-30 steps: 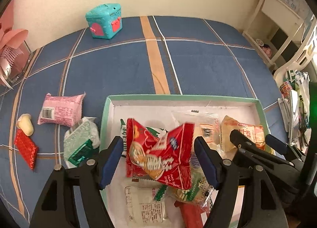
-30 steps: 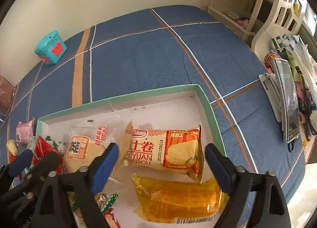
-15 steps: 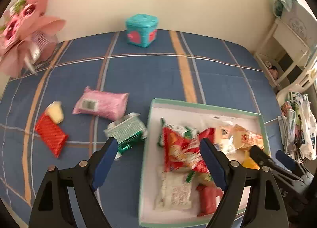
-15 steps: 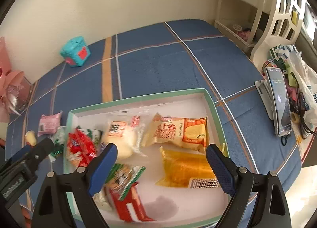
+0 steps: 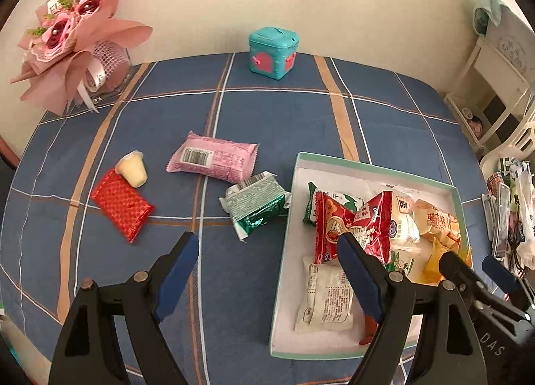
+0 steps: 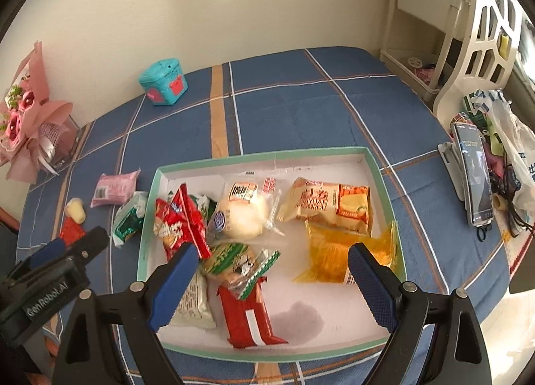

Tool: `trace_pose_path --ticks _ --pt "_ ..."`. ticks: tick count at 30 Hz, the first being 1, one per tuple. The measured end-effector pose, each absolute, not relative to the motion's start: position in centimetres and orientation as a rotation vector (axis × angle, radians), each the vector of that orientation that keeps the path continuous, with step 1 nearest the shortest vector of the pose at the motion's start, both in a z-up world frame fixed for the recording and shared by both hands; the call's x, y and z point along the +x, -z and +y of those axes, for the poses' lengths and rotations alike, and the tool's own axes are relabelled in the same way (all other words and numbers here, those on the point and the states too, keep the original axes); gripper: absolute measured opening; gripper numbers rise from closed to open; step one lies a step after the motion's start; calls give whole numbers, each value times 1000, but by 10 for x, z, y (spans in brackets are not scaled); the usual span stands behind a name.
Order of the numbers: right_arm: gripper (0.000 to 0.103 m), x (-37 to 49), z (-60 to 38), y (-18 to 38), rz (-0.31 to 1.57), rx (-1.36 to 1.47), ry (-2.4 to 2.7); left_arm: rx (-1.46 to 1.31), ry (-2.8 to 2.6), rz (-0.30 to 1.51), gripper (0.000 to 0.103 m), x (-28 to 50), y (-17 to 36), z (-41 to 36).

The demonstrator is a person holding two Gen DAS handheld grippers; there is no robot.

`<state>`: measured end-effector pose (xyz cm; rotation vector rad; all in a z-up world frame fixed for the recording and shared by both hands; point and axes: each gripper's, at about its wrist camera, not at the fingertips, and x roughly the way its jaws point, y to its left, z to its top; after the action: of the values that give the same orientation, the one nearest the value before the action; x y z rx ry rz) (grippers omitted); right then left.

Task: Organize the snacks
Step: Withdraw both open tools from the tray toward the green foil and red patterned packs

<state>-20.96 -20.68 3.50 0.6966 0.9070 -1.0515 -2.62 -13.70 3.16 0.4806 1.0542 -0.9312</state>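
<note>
A green-rimmed white box [image 5: 378,167] [image 6: 378,164] holds several snack packs, with a red packet [image 5: 351,224] [image 6: 180,218] on the pile. On the blue plaid cloth left of the box lie a green packet [image 5: 255,204], a pink packet [image 5: 214,160], a red packet [image 5: 122,204] and a small jelly cup [image 5: 132,169]. My left gripper [image 5: 267,279] is open and empty, above the cloth near the box's left edge. My right gripper [image 6: 271,284] is open and empty, above the box.
A teal toy box [image 5: 272,52] stands at the back by the wall. A pink bouquet [image 5: 73,37] is at the back left. A phone on a stand [image 6: 473,171] and bags lie at the right edge. White furniture [image 6: 428,17] stands beyond.
The left gripper let go of the red packet, which now lies in the box, then pulled back and swung left. The right gripper also pulled back from the box.
</note>
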Motion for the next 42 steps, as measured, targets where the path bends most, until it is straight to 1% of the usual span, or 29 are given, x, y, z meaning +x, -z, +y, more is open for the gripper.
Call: trace_pose_path --ticks 26,27,28,29,30,42 --pt "93 -197 -204 -30 918 705 1033 451 891 1059 86 -16 -30 -128" --pt "93 -196 -204 -29 919 703 1033 447 888 1056 88 -15 -30 -127" --pt "98 -196 -204 -29 920 701 1033 445 885 1055 92 -15 -30 -127" --pt "101 -195 -203 -29 918 698 1036 444 879 1051 100 -14 -30 -127" --pt "103 -195 -203 -29 913 693 1043 442 872 1043 100 -13 -30 -126" --pt "103 -191 -200 -29 909 654 1051 432 863 1033 101 -10 -29 -125"
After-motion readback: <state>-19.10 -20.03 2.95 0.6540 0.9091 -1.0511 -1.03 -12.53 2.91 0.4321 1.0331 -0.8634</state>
